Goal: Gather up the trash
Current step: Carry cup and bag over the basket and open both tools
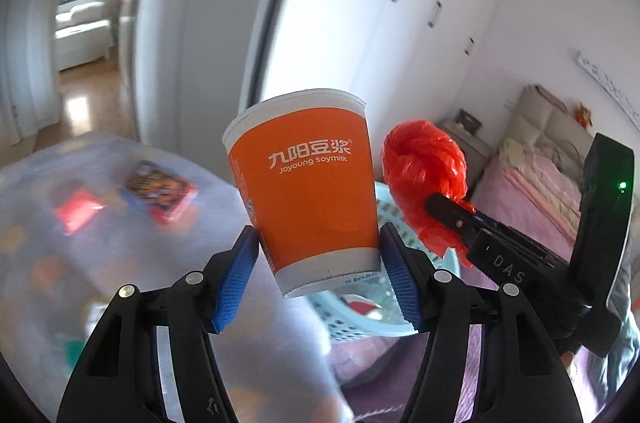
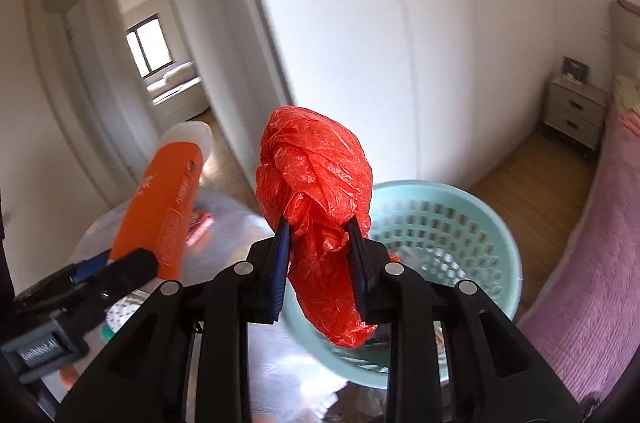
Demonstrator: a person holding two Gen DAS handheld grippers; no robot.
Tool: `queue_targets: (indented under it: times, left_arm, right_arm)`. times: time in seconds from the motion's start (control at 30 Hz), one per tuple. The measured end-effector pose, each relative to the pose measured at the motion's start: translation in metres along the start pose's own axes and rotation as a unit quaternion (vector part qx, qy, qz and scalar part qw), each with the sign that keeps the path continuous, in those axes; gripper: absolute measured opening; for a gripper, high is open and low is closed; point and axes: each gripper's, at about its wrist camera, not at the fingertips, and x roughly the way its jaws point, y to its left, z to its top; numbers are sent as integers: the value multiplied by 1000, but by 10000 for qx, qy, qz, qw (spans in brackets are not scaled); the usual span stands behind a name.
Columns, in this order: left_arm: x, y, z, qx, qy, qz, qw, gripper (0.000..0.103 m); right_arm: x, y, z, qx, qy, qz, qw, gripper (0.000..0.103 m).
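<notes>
My left gripper (image 1: pixel 318 263) is shut on an orange and white paper soymilk cup (image 1: pixel 308 183), held upright in the air by its lower part. The cup also shows in the right wrist view (image 2: pixel 160 207), at the left. My right gripper (image 2: pixel 320 243) is shut on a crumpled red plastic bag (image 2: pixel 316 183), held above the near rim of a light blue perforated basket (image 2: pixel 460 223). In the left wrist view the red bag (image 1: pixel 424 171) and the right gripper (image 1: pixel 440 207) are just right of the cup, over the basket (image 1: pixel 384 215).
A round table under a clear plastic cover (image 1: pixel 100 223) holds a colourful packet (image 1: pixel 160 191) and a red item (image 1: pixel 78 209). A pink-covered bed (image 2: pixel 600 243) lies at the right. White wardrobes (image 2: pixel 380 43) and a nightstand (image 2: pixel 572 111) stand behind. An open doorway (image 2: pixel 160 71) is at the left.
</notes>
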Motion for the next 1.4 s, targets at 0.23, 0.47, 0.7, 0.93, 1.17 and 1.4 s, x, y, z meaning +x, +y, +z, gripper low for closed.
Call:
queue_targets:
  times: [0.23, 0.47, 0.7, 0.93, 1.17, 1.4]
  left_arm:
    - [57, -23, -5, 22, 445, -124, 9989, 60]
    - [96, -24, -14, 34, 783, -99, 9969, 61]
    - [109, -18, -18, 23, 864, -44, 9963, 60]
    - [106, -10, -16, -154, 793, -139, 9966, 69]
    - [87, 8, -17, -403, 683, -283, 9965, 71]
    - [52, 20, -23, -463, 510, -415, 9968, 71]
  right_arm:
    - [8, -49, -7, 430, 123, -210, 9988, 24]
    - [11, -66, -12, 603, 270, -288, 9974, 24]
    - [20, -58, -13, 626, 364, -303, 9969, 24]
    - [39, -60, -16, 663, 568, -332, 9956, 27]
    - [50, -75, -21, 911, 779, -230, 9925, 45]
    - [41, -65, -23, 839, 758, -171, 9934, 45]
